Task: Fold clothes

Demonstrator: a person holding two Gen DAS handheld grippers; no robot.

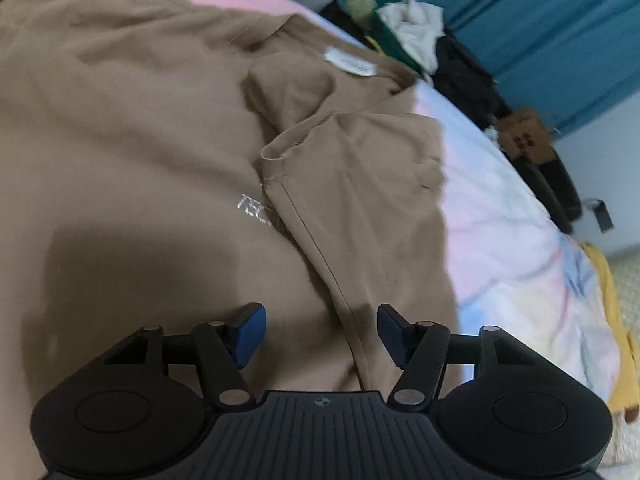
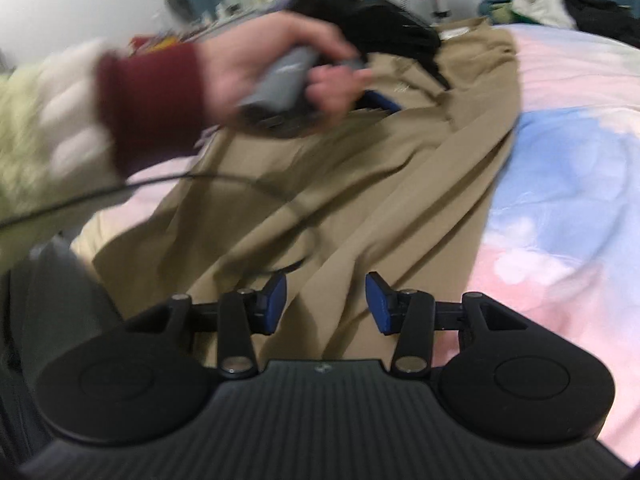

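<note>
A tan T-shirt lies spread on a pastel bedsheet. Its sleeve is folded inward over the chest, beside silver print and a white neck label. My left gripper is open and empty, just above the shirt near the folded sleeve's edge. In the right wrist view the same shirt lies wrinkled. My right gripper is open and empty over its lower part. The person's hand holds the left gripper farther up the shirt.
A pile of clothes and a blue curtain lie beyond the bed. A cardboard box stands by the bed's far side. A yellow cloth hangs at the bed edge. A black cable trails across the shirt.
</note>
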